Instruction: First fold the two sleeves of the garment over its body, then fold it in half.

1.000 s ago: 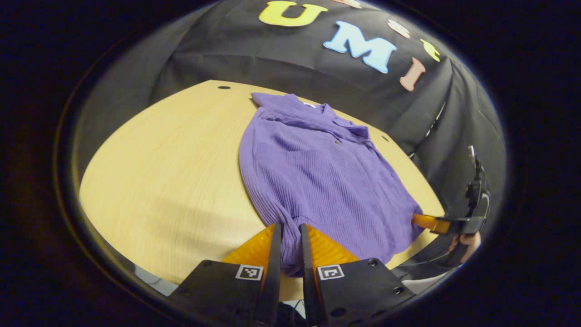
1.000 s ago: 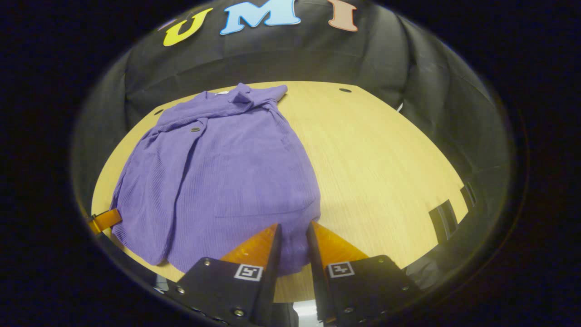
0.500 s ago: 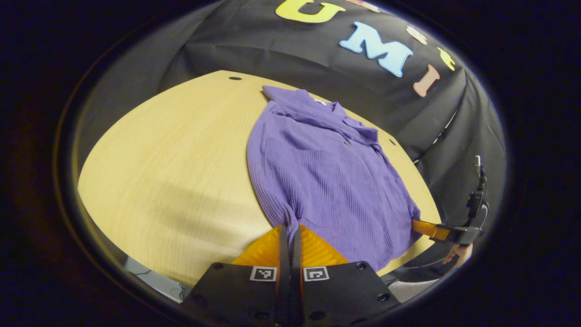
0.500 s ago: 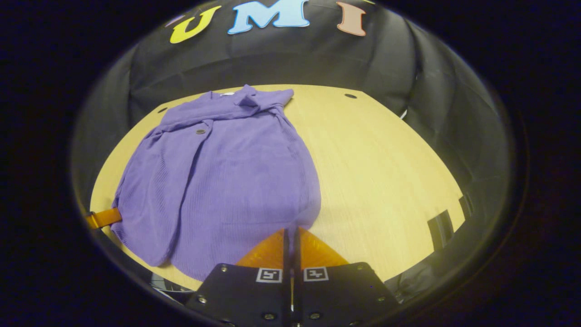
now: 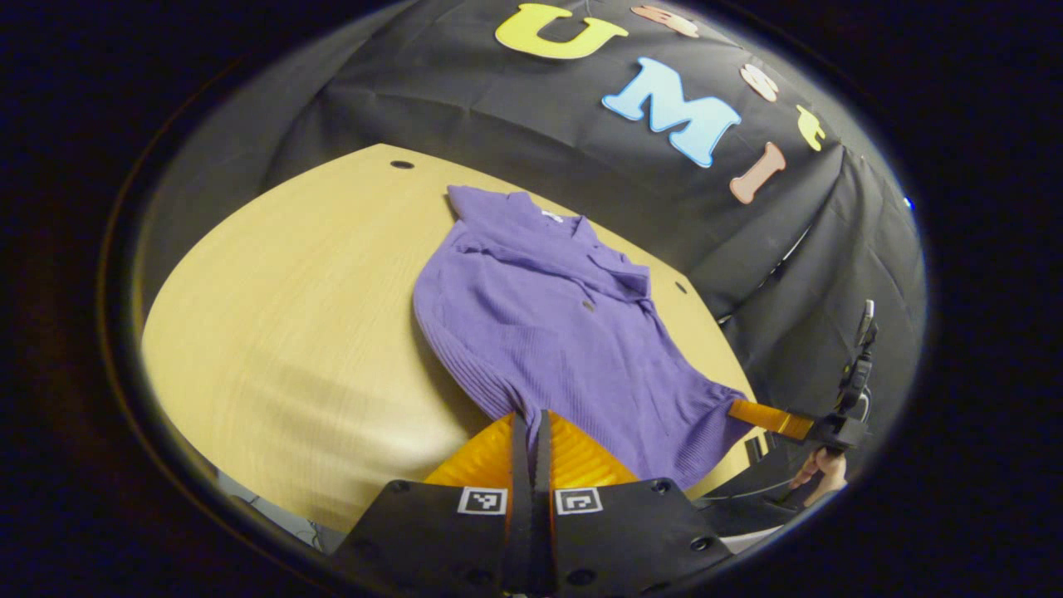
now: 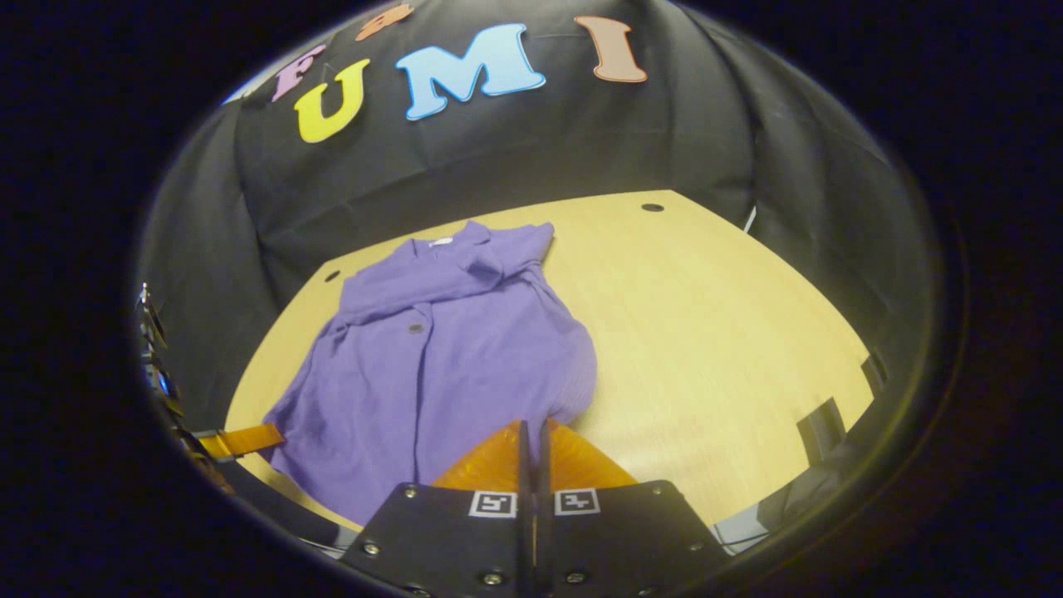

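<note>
While both grippers pinch its hem corners, purple garment [image 5: 565,332] lifted, table [image 5: 274,316] beneath

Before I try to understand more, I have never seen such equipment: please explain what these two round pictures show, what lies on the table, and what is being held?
A person holds one hand-held gripper in each hand; there is no robot arm. Each gripper carries a wide-angle camera that looks forward along its own two fingers, so each picture is taken from one gripper.

In the left gripper view, the left gripper is at the bottom, its jaws closed on the near hem of a purple sweater. Far to the right there you also see the other gripper and the hand holding it.

In the right gripper view, the right gripper is at the bottom, also closed on the hem.

The sweater lies on a wooden table, collar far from the person, with its near edge pulled up by both grippers. It appears ready to be folded in half.
</note>
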Demonstrator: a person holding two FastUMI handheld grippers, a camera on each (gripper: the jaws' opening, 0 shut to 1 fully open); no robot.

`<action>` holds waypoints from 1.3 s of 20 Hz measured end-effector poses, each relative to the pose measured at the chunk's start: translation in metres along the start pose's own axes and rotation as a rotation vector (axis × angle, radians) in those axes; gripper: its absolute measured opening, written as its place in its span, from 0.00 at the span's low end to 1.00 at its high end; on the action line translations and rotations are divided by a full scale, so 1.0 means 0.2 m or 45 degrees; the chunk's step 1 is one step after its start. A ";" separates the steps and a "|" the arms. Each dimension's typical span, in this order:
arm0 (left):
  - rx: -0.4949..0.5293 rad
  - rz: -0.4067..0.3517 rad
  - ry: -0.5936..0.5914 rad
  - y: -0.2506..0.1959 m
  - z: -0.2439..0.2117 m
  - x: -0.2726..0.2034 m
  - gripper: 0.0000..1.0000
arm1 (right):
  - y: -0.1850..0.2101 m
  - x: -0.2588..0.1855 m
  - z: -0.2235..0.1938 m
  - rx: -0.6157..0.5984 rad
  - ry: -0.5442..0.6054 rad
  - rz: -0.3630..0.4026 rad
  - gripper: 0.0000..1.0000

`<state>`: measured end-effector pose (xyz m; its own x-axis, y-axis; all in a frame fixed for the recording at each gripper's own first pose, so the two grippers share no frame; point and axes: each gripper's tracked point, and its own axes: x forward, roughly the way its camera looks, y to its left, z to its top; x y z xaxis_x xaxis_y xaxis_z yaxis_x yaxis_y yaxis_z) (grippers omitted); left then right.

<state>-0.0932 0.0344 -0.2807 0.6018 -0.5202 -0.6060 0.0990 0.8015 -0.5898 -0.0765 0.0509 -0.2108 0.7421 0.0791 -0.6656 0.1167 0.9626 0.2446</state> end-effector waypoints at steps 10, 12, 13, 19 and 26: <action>-0.081 -0.001 -0.073 -0.05 0.29 0.10 0.07 | 0.26 0.11 0.37 0.015 -0.121 0.223 0.02; -0.085 0.007 -0.125 -0.06 0.43 0.13 0.06 | 0.26 0.15 0.47 0.028 -0.146 0.248 0.01; -0.079 0.011 -0.151 -0.07 0.51 0.15 0.06 | 0.26 0.17 0.52 0.030 -0.158 0.256 0.01; -0.015 0.014 -0.228 -0.17 0.82 0.35 0.06 | 0.23 0.33 0.82 0.020 -0.230 0.296 0.01; -0.007 0.069 -0.353 -0.22 1.26 0.64 0.07 | 0.19 0.59 1.19 -0.032 -0.309 0.334 0.01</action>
<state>0.1794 0.0070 -0.1991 0.7999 -0.3753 -0.4683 0.0565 0.8240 -0.5638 0.1725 0.0350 -0.1109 0.8802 0.2632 -0.3950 -0.1125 0.9242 0.3651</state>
